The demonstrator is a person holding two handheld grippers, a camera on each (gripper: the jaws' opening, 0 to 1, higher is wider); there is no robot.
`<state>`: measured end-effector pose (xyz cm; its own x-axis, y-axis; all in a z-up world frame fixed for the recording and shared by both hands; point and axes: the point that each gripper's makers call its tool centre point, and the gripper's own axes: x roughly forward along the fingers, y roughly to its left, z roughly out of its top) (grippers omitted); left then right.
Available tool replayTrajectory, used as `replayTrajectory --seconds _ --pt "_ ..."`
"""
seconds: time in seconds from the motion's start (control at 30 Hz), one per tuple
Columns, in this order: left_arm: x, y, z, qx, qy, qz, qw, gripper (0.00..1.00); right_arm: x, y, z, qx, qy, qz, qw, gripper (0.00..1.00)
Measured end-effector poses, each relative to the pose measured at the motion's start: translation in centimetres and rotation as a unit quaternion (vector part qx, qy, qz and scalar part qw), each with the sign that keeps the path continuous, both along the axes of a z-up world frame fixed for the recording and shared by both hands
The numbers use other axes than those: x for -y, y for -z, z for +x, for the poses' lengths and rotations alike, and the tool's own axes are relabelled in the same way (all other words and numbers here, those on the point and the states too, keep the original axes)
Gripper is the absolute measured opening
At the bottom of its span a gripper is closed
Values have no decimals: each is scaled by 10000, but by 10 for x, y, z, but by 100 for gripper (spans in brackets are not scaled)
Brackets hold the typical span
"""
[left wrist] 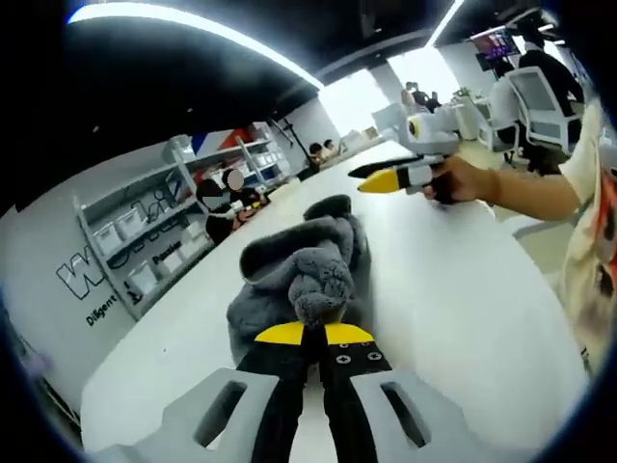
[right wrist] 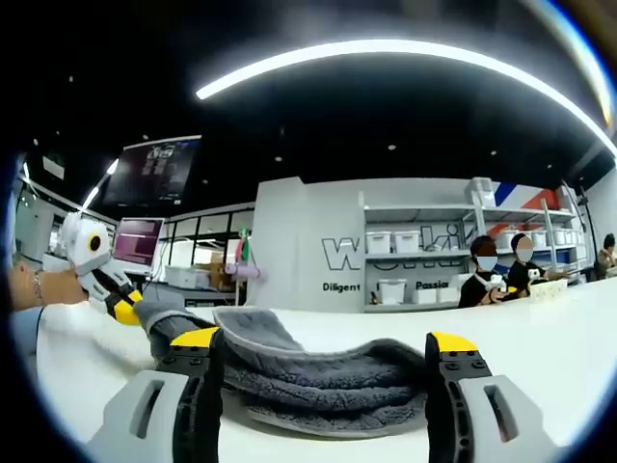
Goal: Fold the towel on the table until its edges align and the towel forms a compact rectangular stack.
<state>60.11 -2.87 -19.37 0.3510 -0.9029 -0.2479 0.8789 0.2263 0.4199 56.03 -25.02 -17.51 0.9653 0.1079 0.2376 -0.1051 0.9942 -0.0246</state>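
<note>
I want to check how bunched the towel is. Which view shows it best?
The left gripper view: the whole grey towel lies crumpled on the table. The right gripper view shows only its near folded edge, side-on.

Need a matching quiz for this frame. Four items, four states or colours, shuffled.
Column 1:
1. towel
2. left gripper
3. right gripper
4. table

Column 2:
A. shut on a fold of cloth
B. white, bare top
C. grey, bunched in a heap
D. jaws wide apart

Pairs: 1-C, 2-A, 3-D, 4-B
</note>
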Motion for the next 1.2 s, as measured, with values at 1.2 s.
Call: replayTrajectory --seconds 1.2 --pt "-1 -136 24 -237 -876 -498 9946 3 -3 8 4 -209 -16 -152 9997 99"
